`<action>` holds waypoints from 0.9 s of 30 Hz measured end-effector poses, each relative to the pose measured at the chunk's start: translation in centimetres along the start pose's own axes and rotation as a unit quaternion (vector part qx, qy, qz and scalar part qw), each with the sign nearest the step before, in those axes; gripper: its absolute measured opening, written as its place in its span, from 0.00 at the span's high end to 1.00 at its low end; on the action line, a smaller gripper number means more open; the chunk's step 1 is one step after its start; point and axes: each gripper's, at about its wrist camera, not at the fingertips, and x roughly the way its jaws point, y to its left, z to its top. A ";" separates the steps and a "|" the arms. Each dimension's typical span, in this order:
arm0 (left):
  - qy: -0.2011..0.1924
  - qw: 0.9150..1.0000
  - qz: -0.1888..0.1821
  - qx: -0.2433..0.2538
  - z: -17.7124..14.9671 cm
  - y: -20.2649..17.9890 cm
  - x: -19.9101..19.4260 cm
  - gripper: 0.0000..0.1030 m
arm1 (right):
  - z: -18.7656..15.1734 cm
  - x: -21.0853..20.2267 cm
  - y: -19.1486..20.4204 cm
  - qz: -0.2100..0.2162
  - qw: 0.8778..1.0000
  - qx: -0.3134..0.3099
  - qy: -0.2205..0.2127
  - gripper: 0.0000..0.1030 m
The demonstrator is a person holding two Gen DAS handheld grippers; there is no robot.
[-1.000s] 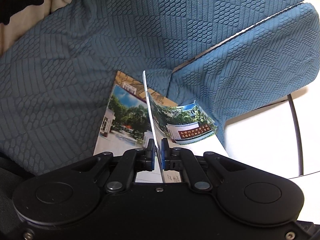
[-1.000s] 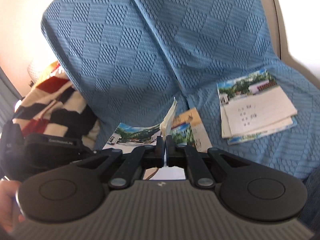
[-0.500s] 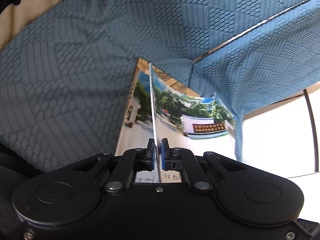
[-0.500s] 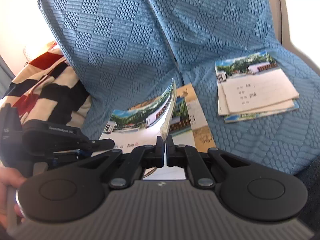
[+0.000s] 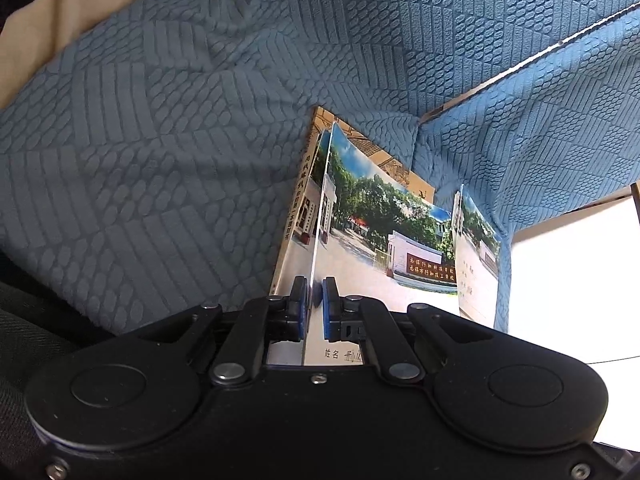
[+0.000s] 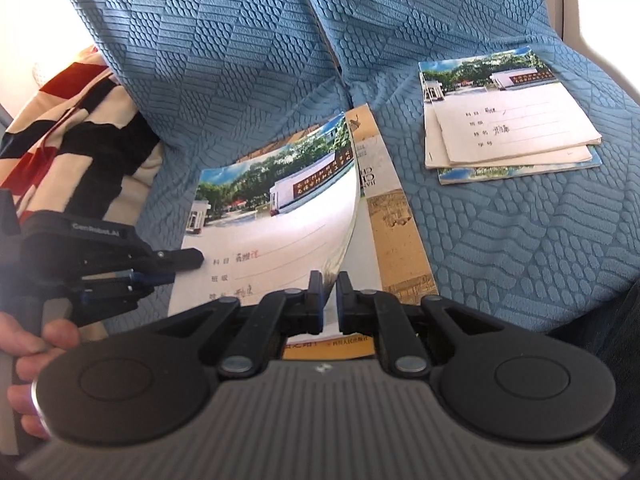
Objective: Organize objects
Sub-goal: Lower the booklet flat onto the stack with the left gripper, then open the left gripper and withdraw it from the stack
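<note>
Your left hand-held gripper [image 5: 315,304] is pinching the near edge of a notebook [image 5: 384,240]. Your right hand-held gripper [image 6: 329,300] is just letting go, jaws opening, with the notebook's curled page edge in the gap. The notebook lies on a tan book [image 6: 394,216] on the blue sofa cover [image 6: 248,60]. A stack of notebooks [image 6: 508,120] sits at 2 o'clock.

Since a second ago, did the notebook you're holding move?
Yes. The held notebook has dropped flatter onto the tan book, toward the blue sofa cover.
</note>
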 end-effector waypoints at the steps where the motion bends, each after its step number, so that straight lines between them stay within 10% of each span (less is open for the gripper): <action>1: -0.001 1.000 0.000 0.002 0.0 -0.1 0.0 0.95 | 0.0 0.0 0.0 0.000 1.000 0.000 0.001 0.90; 10: 0.000 1.000 0.009 0.010 -0.6 0.4 -0.7 0.90 | 0.1 0.4 -1.3 0.010 0.999 0.030 0.033 0.64; 27: -0.088 0.989 0.031 0.117 -3.2 -4.2 -8.1 0.89 | 1.9 -8.1 -1.3 0.008 0.997 -0.034 -0.075 0.64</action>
